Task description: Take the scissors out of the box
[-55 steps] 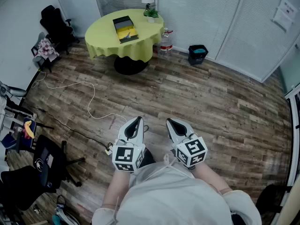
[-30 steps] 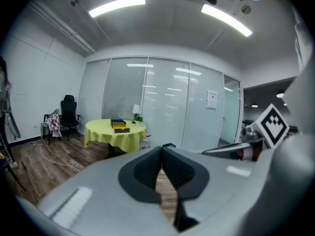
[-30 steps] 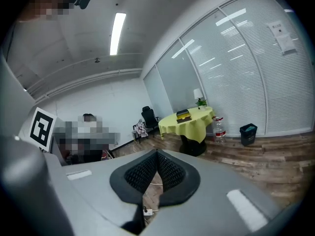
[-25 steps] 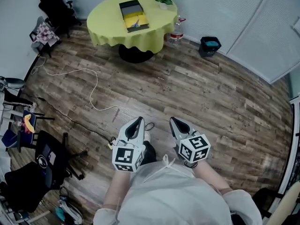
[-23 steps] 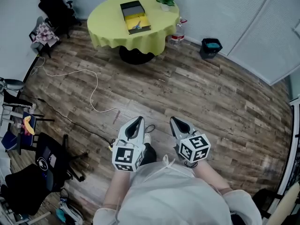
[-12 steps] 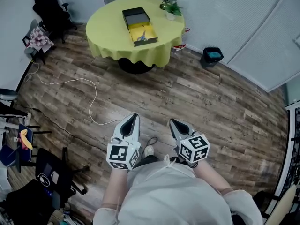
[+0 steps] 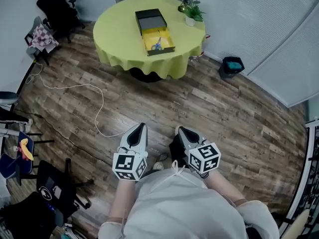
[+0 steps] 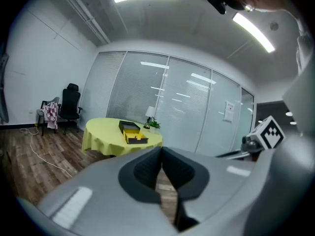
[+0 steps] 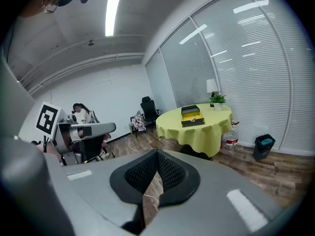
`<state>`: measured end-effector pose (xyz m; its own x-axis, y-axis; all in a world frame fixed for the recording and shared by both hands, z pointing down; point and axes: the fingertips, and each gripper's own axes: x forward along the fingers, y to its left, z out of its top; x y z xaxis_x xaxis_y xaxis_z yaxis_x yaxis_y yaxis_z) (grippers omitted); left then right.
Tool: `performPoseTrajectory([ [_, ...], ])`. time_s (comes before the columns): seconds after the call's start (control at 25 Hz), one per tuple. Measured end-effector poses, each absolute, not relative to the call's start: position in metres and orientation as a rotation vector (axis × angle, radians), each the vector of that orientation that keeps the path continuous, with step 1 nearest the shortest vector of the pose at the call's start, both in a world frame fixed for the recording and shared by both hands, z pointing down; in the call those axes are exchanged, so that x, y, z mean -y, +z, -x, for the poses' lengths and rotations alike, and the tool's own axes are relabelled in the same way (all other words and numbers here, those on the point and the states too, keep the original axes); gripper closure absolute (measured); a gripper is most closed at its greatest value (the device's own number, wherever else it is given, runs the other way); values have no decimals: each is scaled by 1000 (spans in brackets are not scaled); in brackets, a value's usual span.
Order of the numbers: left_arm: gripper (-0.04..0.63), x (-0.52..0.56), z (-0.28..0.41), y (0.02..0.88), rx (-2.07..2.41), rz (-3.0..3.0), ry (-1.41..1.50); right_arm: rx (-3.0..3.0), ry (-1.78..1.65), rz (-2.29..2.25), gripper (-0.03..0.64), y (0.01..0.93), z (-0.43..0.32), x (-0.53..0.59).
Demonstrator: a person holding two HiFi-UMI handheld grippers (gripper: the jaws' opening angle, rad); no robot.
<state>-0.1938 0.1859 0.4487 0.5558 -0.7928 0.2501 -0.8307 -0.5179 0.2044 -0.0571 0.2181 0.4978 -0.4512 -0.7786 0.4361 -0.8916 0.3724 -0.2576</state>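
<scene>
An open black box with a yellow lining lies on a round table with a yellow cloth, far ahead of me. Small blue-handled scissors rest in the yellow half of the box. The box also shows in the left gripper view, and the box in the right gripper view, both far off. My left gripper and right gripper are held side by side close to my body, above the wooden floor. Both are shut and empty.
A lamp and a potted plant stand at the table's far edge. A white cable trails over the floor on the left. Black chairs stand at the back left, a bin by the blinds on the right, more chairs at the lower left.
The table and box have come nearer and shifted right in the head view as I walk toward them. Both grippers stay shut and keep their place in front of my body.
</scene>
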Motion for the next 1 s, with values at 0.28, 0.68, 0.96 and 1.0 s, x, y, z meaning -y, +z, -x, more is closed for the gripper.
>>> performPoseTrajectory([
  [0.28, 589, -93, 157, 447, 1467, -2453, 214, 2471, 644, -1399, 617, 497, 15, -110],
  [0.68, 589, 47, 59, 442, 1559, -2382, 205, 2549, 556, -1325, 617, 474, -86, 54],
  [0.96, 589, 102, 17, 462, 1533, -2378, 309, 2521, 632, -1309, 617, 492, -122, 119],
  [1.0, 589, 109, 17, 464, 1535, -2366, 317, 2515, 646, -1306, 617, 494, -123, 124],
])
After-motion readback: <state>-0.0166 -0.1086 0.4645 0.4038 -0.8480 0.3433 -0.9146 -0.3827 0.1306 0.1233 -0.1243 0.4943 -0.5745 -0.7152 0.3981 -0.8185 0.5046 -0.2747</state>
